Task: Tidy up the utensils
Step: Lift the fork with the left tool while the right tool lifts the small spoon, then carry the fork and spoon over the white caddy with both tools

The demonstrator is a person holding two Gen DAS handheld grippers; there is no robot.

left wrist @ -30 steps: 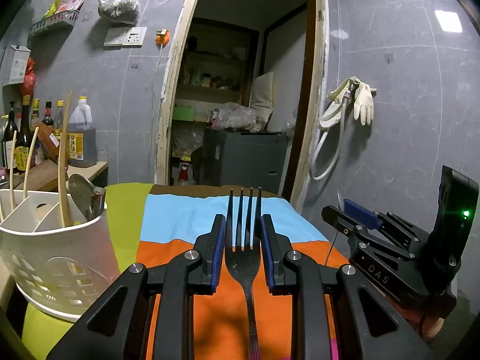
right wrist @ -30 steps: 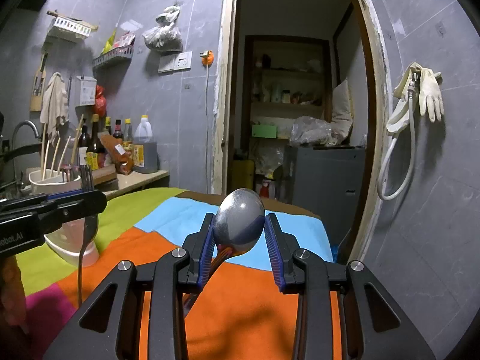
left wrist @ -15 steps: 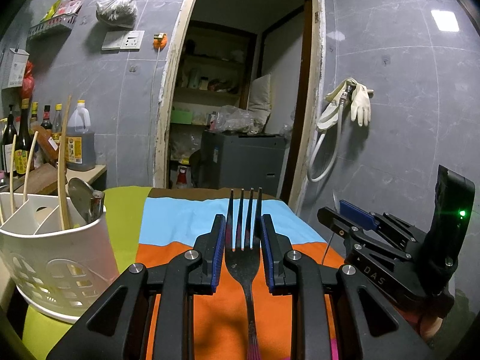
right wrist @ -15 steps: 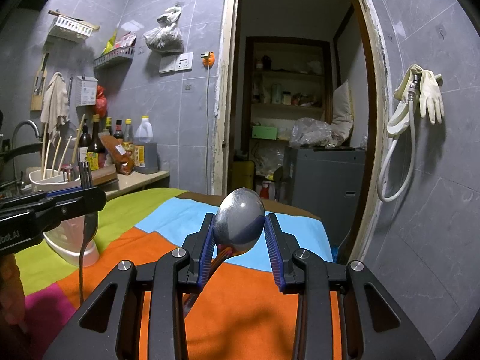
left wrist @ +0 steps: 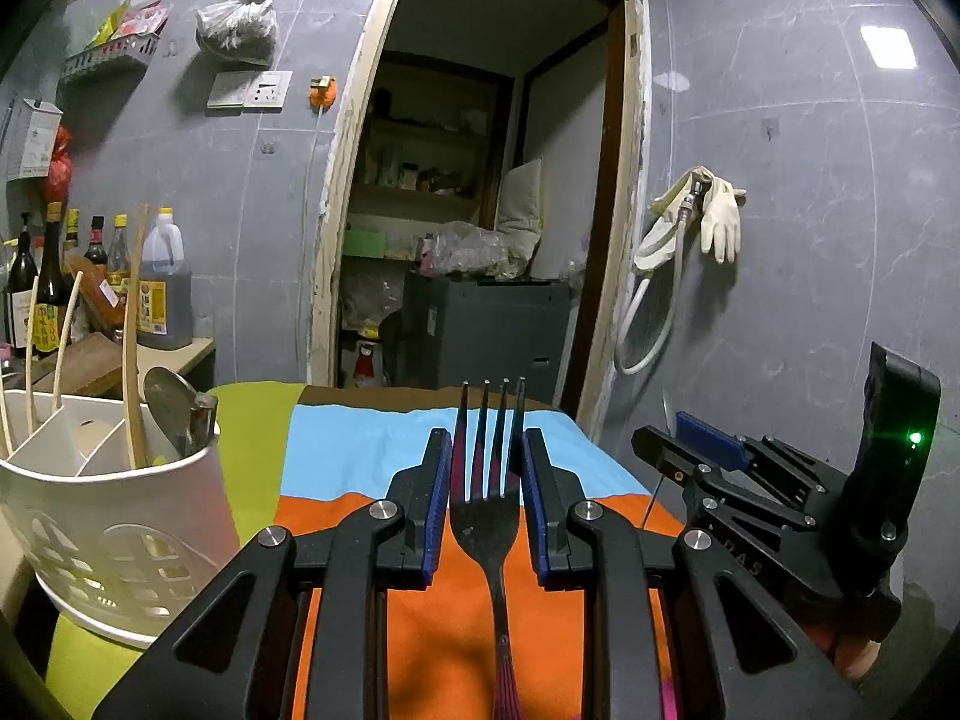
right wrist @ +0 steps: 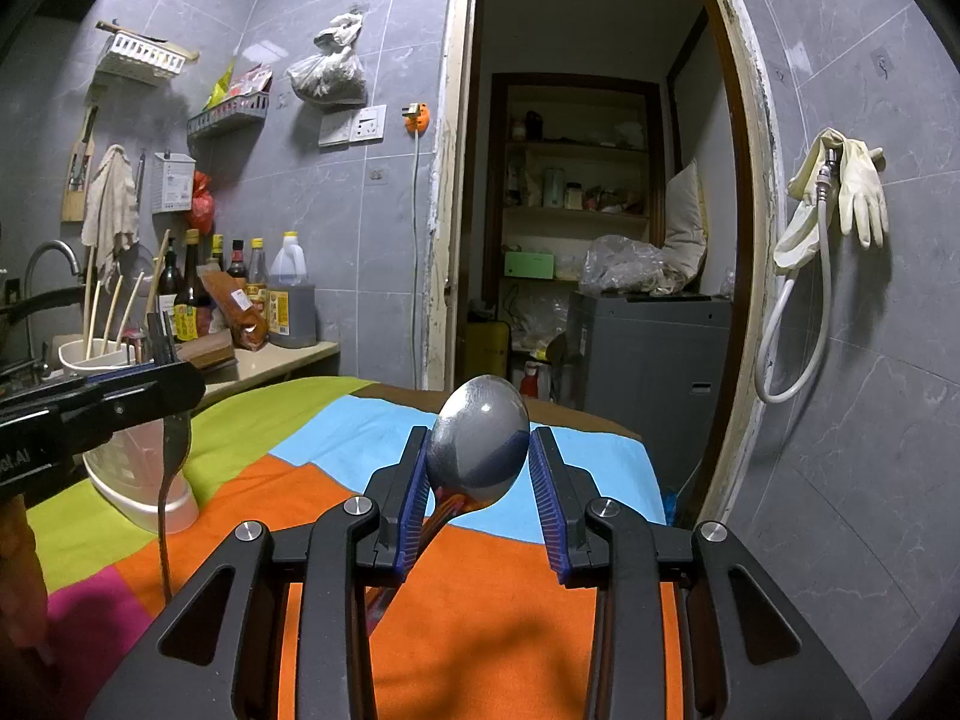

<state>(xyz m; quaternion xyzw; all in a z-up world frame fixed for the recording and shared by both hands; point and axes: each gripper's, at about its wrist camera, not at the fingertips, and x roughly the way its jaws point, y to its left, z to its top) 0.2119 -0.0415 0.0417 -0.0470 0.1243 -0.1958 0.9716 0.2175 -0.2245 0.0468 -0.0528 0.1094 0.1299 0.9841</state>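
Note:
In the left wrist view a metal fork (left wrist: pixel 487 480) stands tines-up between the blue pads of my left gripper (left wrist: pixel 486 468), which is shut on the fork's head. In the right wrist view a metal spoon (right wrist: pixel 480 444) sits bowl-up between the pads of my right gripper (right wrist: pixel 479 462), which is shut on it. The spoon's handle slants down towards the camera. A white slotted utensil caddy (left wrist: pixel 120 510) stands left of the fork and holds chopsticks and a spoon. From the right wrist view, the left gripper (right wrist: pixel 174 381) is at the left with the fork (right wrist: pixel 171 456) hanging below it, in front of the caddy (right wrist: pixel 144 480).
Both grippers hover over a table with an orange, blue, green and magenta cloth (right wrist: pixel 336 480). Bottles (left wrist: pixel 156 294) and a wooden board stand on a counter behind the caddy. A doorway (right wrist: pixel 588 210) opens beyond the table's far edge. A grey tiled wall runs close on the right.

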